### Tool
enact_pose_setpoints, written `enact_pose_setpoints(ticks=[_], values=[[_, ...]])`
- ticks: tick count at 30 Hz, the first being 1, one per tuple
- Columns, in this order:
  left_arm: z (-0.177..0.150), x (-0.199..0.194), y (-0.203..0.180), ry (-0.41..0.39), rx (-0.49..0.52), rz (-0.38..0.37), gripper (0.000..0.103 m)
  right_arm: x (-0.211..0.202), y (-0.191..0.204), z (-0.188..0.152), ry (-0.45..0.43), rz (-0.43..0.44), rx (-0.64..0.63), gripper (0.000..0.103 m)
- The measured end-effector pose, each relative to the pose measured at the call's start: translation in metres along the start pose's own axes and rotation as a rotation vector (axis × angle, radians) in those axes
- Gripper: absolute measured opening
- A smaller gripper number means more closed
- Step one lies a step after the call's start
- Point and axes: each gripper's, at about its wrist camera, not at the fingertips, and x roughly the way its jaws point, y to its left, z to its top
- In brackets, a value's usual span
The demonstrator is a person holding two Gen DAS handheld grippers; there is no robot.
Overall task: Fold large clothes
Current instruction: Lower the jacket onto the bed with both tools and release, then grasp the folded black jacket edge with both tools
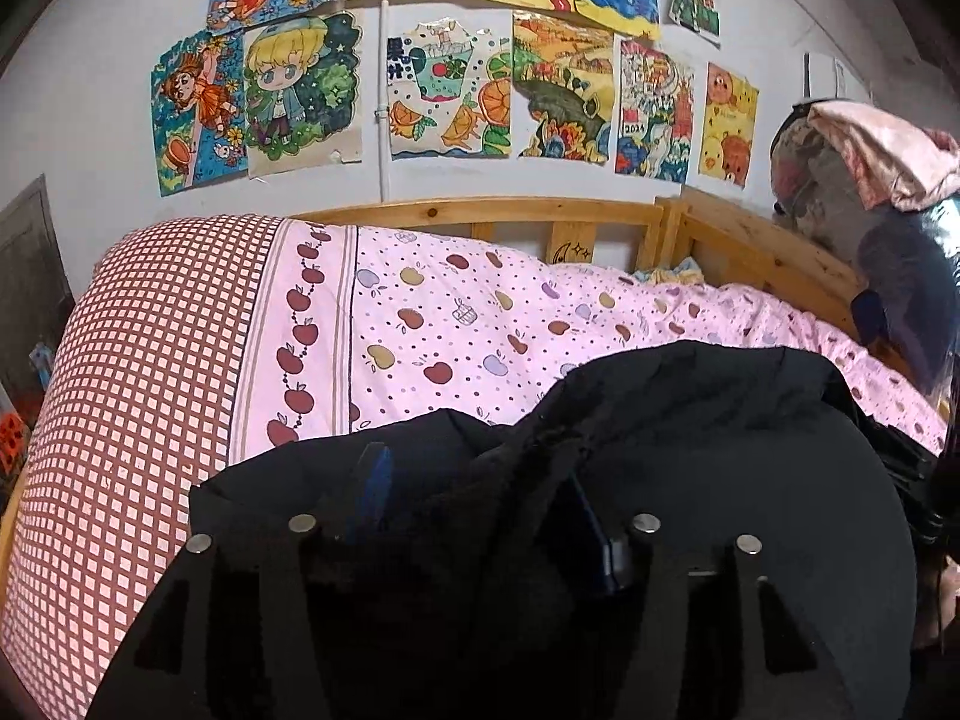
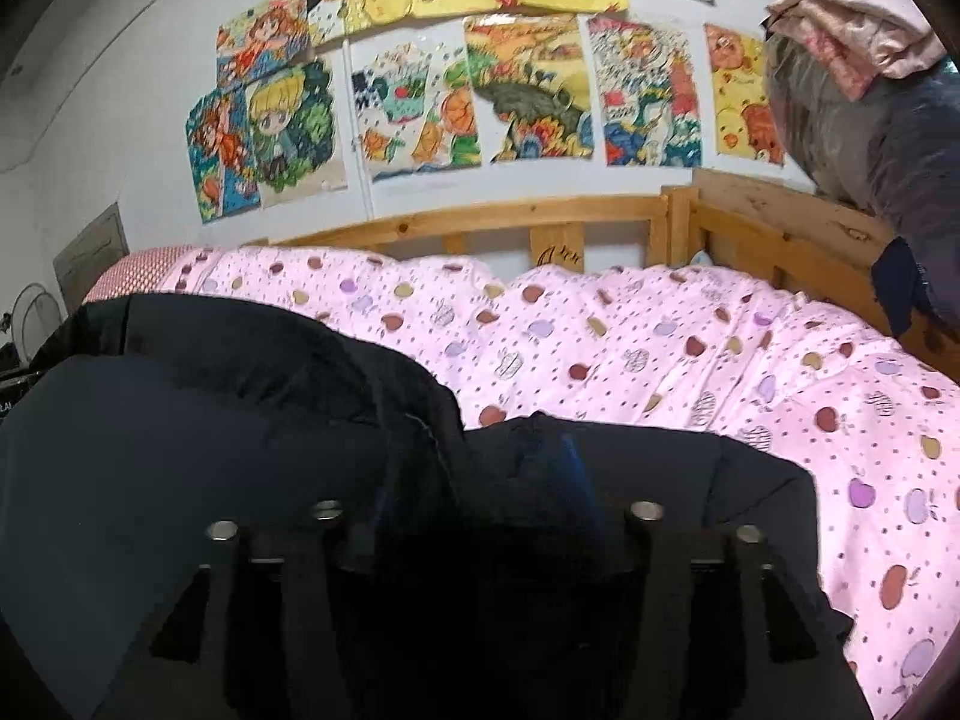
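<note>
A dark padded jacket (image 1: pixel 690 450) is seen bunched across the lower frame on a pink apple-print quilt (image 1: pixel 456 324). Left gripper (image 1: pixel 480 510): fingers spread, cloth heaped between. Right gripper (image 2: pixel 480 498): buried in dark fabric; grip state cannot be determined.

Jacket (image 1: pixel 690 420) on quilt (image 1: pixel 456 324); drawings (image 1: pixel 450 96) on wall behind.

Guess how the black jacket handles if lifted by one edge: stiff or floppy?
Likely floppy: the jacket lies in soft rumpled folds on the quilt. Probably bulky, since it mounds up thick rather than lying flat. Its smooth surface may slip between the fingers.
</note>
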Motion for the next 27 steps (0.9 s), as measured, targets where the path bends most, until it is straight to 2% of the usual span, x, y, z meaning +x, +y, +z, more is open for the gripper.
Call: enact_pose_setpoints(ticks=[2, 3, 4, 5, 6, 9, 12, 16, 21, 23, 27], values=[[0.001, -0.005, -0.001, -0.013, 0.002, 0.003, 0.06, -0.011, -0.004, 0.004, -0.026, 0.015, 0.016, 0.078], [0.002, -0.01, -0.001, -0.026, 0.004, 0.012, 0.067, -0.017, -0.006, 0.008, -0.04, 0.015, 0.023, 0.086], [0.004, -0.017, -0.001, -0.046, 0.003, 0.031, 0.073, -0.025, -0.008, 0.011, -0.058, 0.011, 0.026, 0.087], [0.005, -0.024, -0.001, -0.069, -0.001, 0.046, 0.083, -0.032, -0.009, 0.014, -0.073, 0.005, 0.028, 0.087], [0.006, -0.032, 0.0, -0.098, -0.008, 0.056, 0.087, -0.037, -0.009, 0.017, -0.081, 0.002, 0.028, 0.088], [0.009, -0.058, 0.008, -0.178, -0.052, 0.057, 0.092, -0.055, -0.008, 0.024, -0.095, 0.0, 0.024, 0.089], [0.008, -0.075, 0.014, -0.203, -0.09, 0.017, 0.095, -0.07, 0.0, 0.026, -0.076, 0.017, -0.025, 0.09], [0.002, -0.097, 0.009, -0.196, -0.077, -0.028, 0.096, -0.093, 0.011, 0.022, -0.046, 0.05, -0.097, 0.091], [-0.014, -0.126, -0.011, -0.181, 0.027, -0.084, 0.097, -0.117, 0.014, 0.008, 0.001, 0.124, -0.116, 0.096], [-0.02, -0.132, -0.018, -0.165, 0.064, -0.107, 0.099, -0.115, 0.013, 0.001, 0.045, 0.157, -0.098, 0.096], [-0.03, -0.118, -0.032, -0.068, 0.136, -0.135, 0.099, -0.095, 0.005, -0.016, 0.118, 0.18, -0.062, 0.096]])
